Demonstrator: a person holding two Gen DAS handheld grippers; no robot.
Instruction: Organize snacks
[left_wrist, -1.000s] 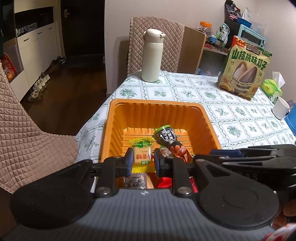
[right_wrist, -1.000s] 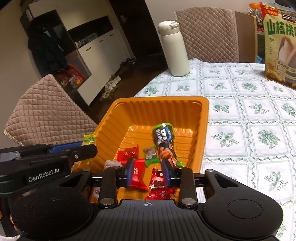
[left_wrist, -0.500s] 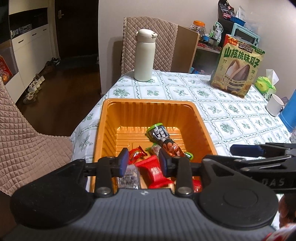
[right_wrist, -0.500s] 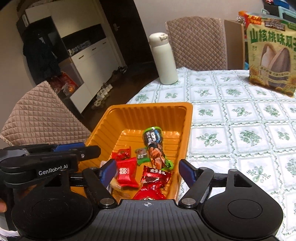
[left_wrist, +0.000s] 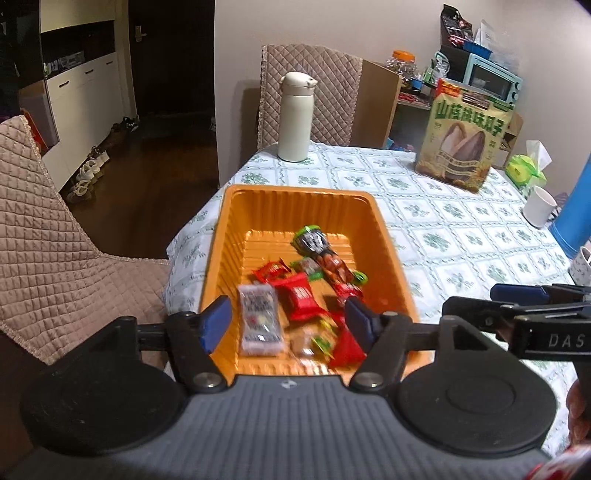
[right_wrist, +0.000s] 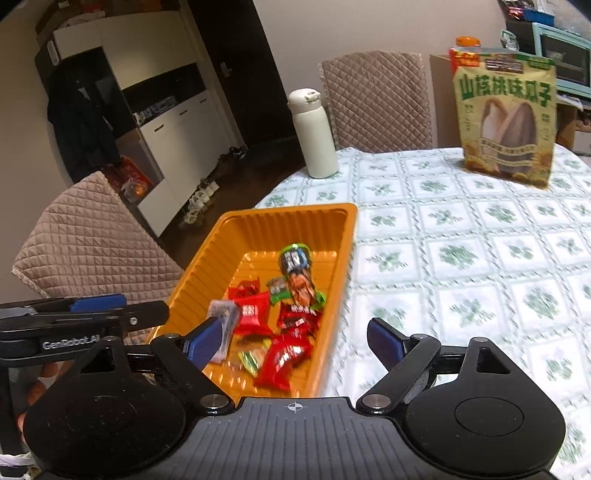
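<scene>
An orange tray (left_wrist: 236, 225) (right_wrist: 207, 266) sits at the table's near left corner. It holds several wrapped snacks: red packets (left_wrist: 301, 295) (right_wrist: 253, 314), a clear dark packet (left_wrist: 258, 319), a long green and dark packet (left_wrist: 321, 254) (right_wrist: 297, 273) and a small yellow-green one (left_wrist: 317, 341). My left gripper (left_wrist: 288, 323) is open and empty above the tray's near end. My right gripper (right_wrist: 295, 341) is open and empty over the tray's near right rim. Each gripper shows at the edge of the other's view.
A white flask (left_wrist: 294, 116) (right_wrist: 314, 134) stands at the table's far edge. A big sunflower-seed bag (left_wrist: 463, 142) (right_wrist: 506, 125), a white mug (left_wrist: 539, 206), a green tissue pack (left_wrist: 524, 171) and a blue object (left_wrist: 576, 214) stand to the right. Quilted chairs (left_wrist: 55, 229) are at left and behind.
Both grippers have opened wide and drawn back up from the tray. The yellow-green packet left my left gripper and a red packet left my right gripper; both lie in the tray.
</scene>
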